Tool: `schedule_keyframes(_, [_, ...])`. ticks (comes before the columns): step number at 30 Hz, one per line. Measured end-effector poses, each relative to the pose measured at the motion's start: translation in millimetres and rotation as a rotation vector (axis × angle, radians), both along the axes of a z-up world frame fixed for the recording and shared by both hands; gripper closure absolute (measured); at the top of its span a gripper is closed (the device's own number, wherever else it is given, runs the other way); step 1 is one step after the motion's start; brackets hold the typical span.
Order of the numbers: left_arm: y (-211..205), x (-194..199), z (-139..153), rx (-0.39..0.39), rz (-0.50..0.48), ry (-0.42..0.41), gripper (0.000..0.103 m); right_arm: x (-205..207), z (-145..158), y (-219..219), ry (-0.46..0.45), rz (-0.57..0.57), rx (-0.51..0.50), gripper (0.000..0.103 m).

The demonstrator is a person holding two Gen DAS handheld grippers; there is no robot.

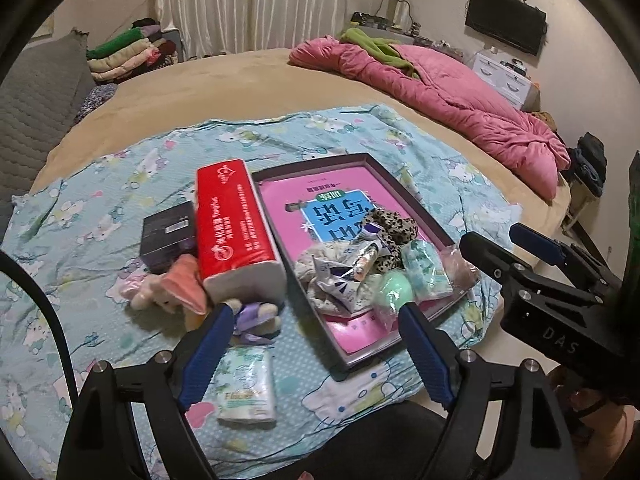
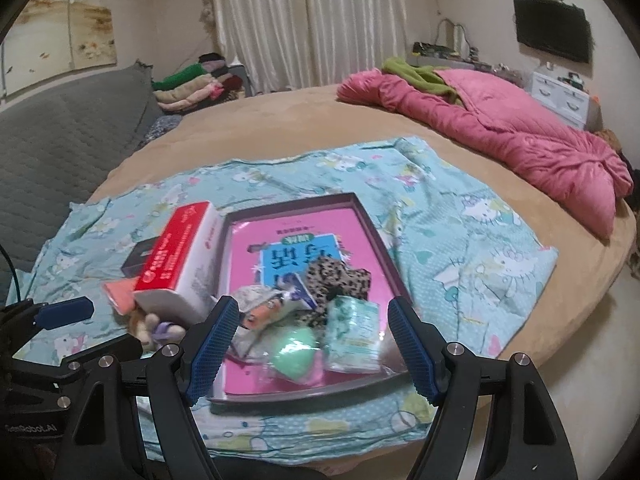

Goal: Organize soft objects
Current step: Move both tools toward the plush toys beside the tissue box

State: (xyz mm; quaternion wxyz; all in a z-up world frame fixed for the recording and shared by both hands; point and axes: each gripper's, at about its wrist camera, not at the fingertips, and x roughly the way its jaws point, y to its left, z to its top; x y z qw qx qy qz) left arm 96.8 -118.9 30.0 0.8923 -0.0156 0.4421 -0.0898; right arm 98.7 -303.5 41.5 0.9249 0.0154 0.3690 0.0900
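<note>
Wide-spread blue fingers (image 1: 208,356) of the left gripper (image 1: 316,356) hang empty over a small white tissue pack (image 1: 247,388) low in frame, the right gripper (image 2: 316,344) equally wide above the crowded purple-rimmed tray (image 2: 372,236), where another drop could spill things.

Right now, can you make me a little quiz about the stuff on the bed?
1. True or false: the red tissue pack lies inside the tray.
2. Which is outside the tray? A) green ball B) leopard-print cloth C) small tissue packet
3. Fill in: both the left gripper and the right gripper are ____.

Key: 1 false, it lies beside the tray; 2 C; 3 open.
</note>
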Motion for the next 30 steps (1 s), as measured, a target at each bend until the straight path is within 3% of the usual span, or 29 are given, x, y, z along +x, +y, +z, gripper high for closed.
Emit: schedule_keyframes(30, [82,-24,18,-0.018,0.137,-0.031,0.018,-21,26,87,-0.035,0.165,-0.071,0.025])
